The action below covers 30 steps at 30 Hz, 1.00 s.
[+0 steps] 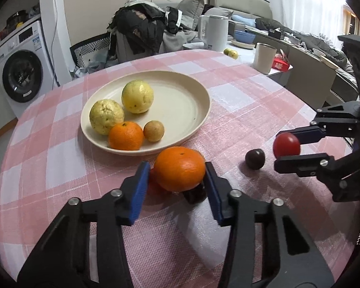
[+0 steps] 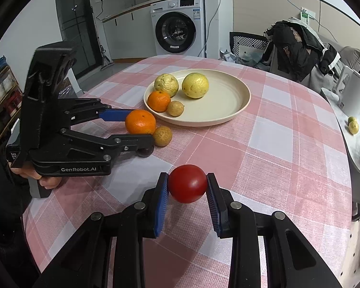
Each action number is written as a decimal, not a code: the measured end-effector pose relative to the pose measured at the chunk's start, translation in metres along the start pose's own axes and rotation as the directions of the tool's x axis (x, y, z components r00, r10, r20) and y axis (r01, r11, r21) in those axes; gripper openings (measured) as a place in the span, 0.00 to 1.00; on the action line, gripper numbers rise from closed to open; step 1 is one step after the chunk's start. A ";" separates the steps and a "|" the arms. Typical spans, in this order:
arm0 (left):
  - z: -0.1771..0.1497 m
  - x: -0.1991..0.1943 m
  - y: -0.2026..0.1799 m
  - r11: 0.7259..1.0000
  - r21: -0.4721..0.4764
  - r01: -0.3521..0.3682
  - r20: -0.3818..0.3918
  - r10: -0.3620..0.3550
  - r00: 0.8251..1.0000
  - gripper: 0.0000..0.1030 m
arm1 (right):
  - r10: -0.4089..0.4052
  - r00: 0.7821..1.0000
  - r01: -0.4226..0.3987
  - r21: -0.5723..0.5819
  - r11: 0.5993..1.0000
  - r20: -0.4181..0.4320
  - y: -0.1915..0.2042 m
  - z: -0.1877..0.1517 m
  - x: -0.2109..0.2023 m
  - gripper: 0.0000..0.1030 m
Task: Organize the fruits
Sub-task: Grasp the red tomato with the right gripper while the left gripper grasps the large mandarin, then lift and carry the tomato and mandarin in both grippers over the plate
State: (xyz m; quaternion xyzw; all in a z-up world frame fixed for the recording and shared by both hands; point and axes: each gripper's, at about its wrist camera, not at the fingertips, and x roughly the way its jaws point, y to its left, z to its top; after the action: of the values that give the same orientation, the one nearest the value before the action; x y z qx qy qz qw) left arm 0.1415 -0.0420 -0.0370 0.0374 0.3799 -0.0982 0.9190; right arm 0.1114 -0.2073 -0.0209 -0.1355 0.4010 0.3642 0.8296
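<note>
Tongs are seen on both sides, each closed on a fruit. The left tongs are clamped on a large orange, held between the blue pads just short of the plate; whether it is lifted off the worktop or resting on it cannot be told. The right tongs are narrowed onto a red tomato, gripped at its sides.

Just beside the orange, a small brown fruit lies on the cloth, and a dark round fruit is partly hidden beneath the lower finger of the left tongs. Another dark fruit sits near the tomato. On the plate, two yellow-green fruits, a smaller orange and a small brown fruit are already gathered toward its left side.

Judged from this, both fruits are about to be carried to the plate. A slip could be caused by the roundness of the tomato, since only narrow contact is made by the pads; too hard a squeeze could bruise it. The loose fruits beside the orange could be knocked and rolled across the worktop if the left tongs are swung low. A collision between the two tongs is possible if both are brought to the plate at once, and fruit already plated could be nudged by a careless placement.
</note>
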 end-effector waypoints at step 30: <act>0.002 -0.028 0.030 0.993 -0.105 0.058 0.063 -0.051 0.997 0.35 | 0.011 0.999 -0.012 0.024 1.000 0.046 -0.003 0.003 -0.003 0.31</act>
State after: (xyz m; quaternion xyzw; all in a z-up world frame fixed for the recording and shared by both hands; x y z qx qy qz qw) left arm 0.1294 -0.0089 -0.0161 -0.0251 0.3577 -0.1039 0.9277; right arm 0.1140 -0.2091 -0.0166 -0.1147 0.3871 0.3670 0.8381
